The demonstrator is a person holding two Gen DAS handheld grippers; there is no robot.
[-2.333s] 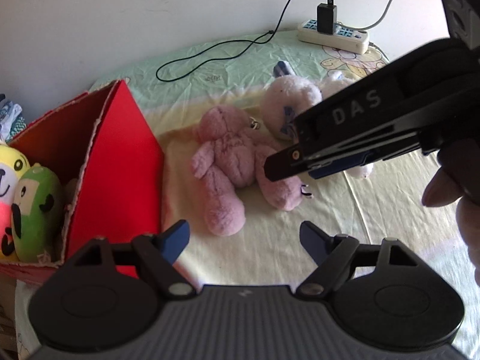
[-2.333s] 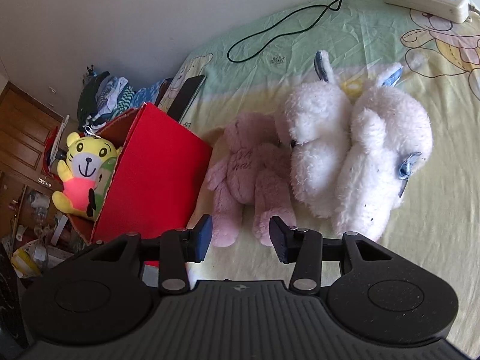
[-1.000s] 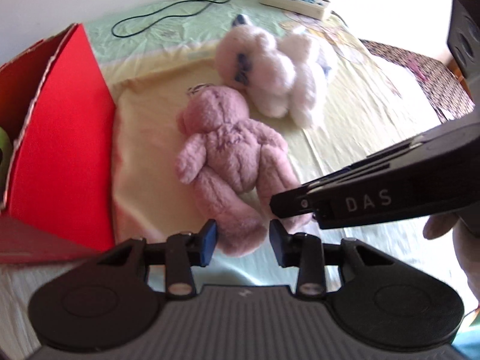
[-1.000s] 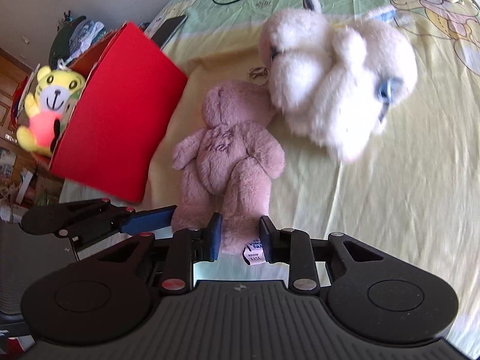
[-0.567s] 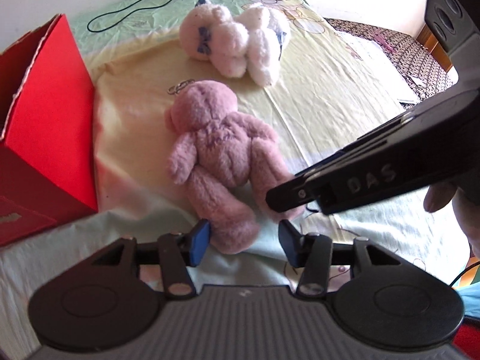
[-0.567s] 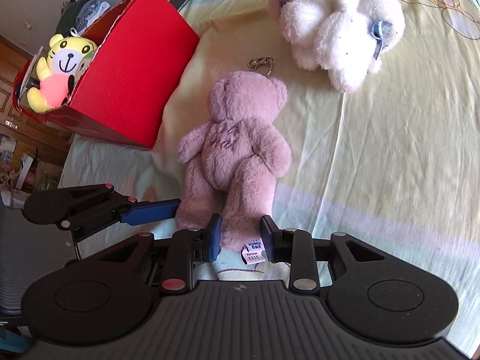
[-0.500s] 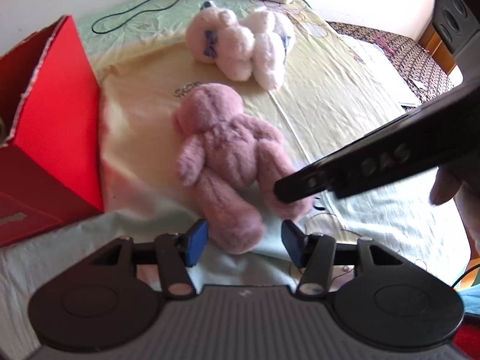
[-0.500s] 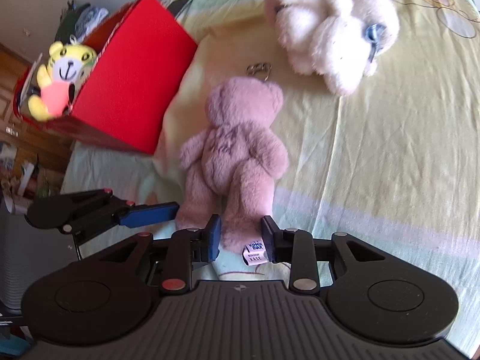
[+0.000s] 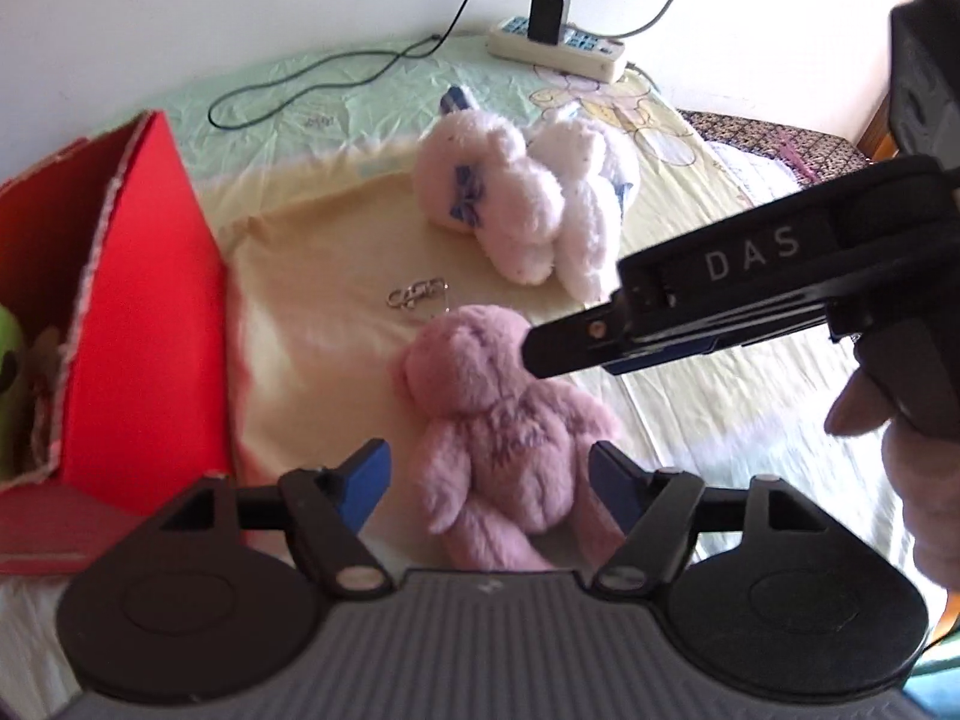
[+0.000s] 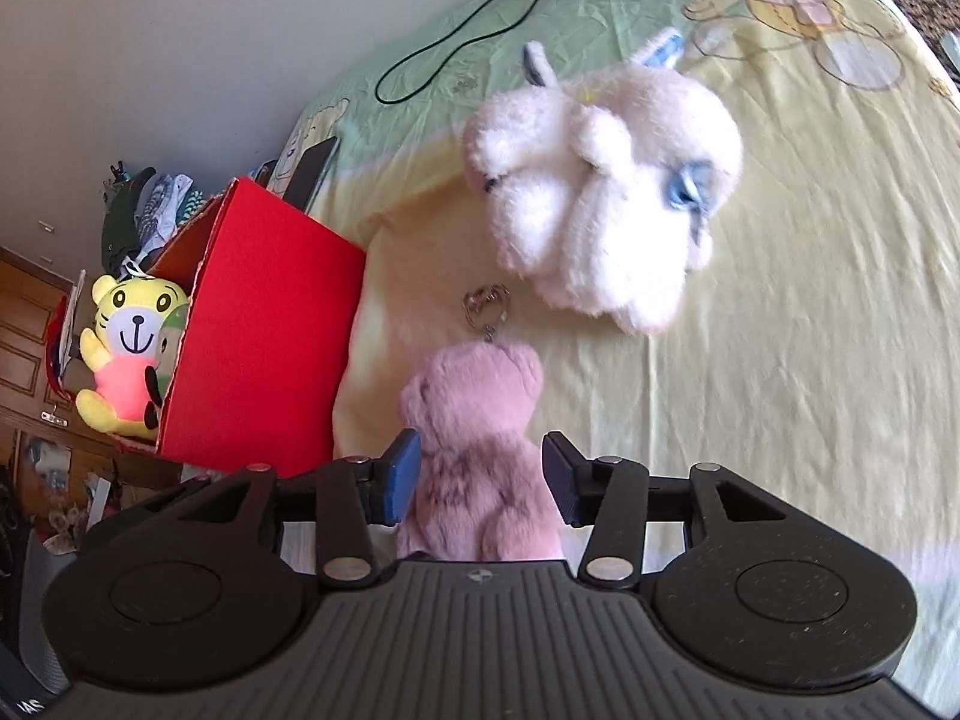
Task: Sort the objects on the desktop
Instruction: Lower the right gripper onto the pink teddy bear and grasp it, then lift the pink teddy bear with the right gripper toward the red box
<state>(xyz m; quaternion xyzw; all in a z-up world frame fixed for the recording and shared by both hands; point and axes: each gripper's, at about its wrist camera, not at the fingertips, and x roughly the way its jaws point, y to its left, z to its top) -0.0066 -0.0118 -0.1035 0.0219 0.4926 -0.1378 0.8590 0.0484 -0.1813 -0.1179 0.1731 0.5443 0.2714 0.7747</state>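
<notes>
We have both claws spreading around the pink bear (image 10: 480, 450), which lies low in the frame's centre on the yellow sheet (image 10: 780, 360). The left claw (image 9: 489, 477) and right claw (image 10: 480, 474) straddle it unclenched, probably for re-gripping toward the red box (image 10: 264, 330) at left.

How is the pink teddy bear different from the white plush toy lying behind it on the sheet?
Colour: the pink teddy bear is dusty pink all over; the white plush toy is white with blue bows.
Size: the white plush toy looks bulkier than the pink teddy bear.
Fittings: the pink teddy bear has a metal keychain at its head; none shows on the white plush toy.
Both are fluffy and lie on the sheet outside the red box.
</notes>
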